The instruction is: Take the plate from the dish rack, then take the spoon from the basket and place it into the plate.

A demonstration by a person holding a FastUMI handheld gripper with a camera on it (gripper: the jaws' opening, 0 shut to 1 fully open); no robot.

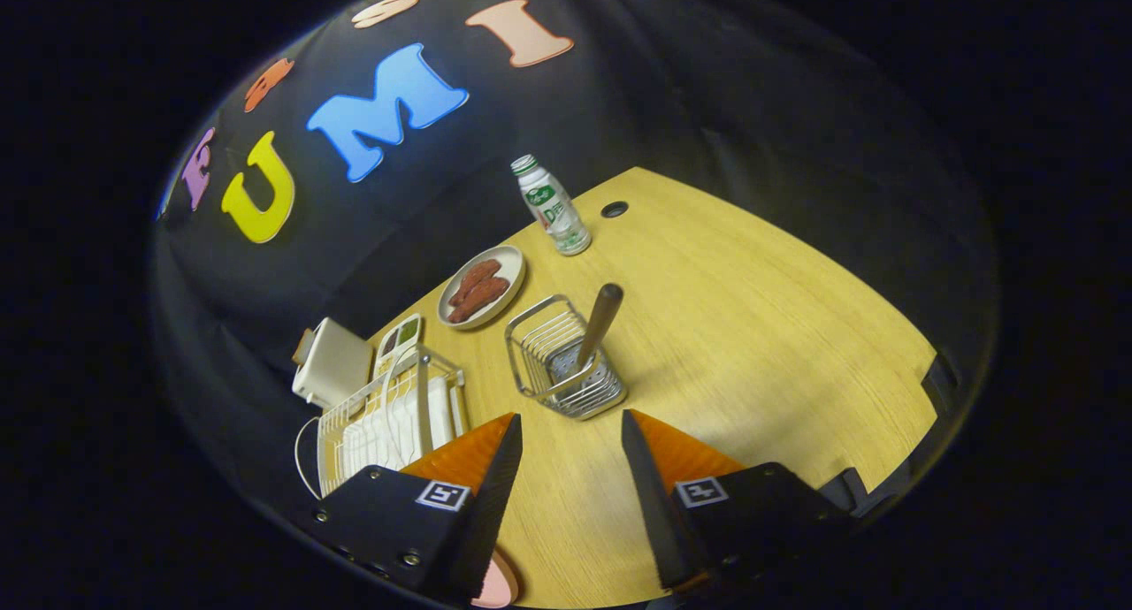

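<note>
My gripper (570, 418) is open above the wooden table (752, 327), with nothing between its fingers. Just ahead of the fingertips stands a wire basket (566, 367). A spoon (598, 323) leans in it, its brown handle pointing up and away. Left of the basket, beside my left finger, is a white dish rack (389, 420) holding white dishes on edge. A pink rounded edge (497, 590), perhaps a plate, peeks out under my left finger near the table's front.
Beyond the basket lie a pale plate with sausages (482, 287) and an upright white bottle (553, 205), next to a cable hole (614, 209). A white box (334, 362) and a small tray (400, 334) sit behind the rack. Bare table spreads to the right.
</note>
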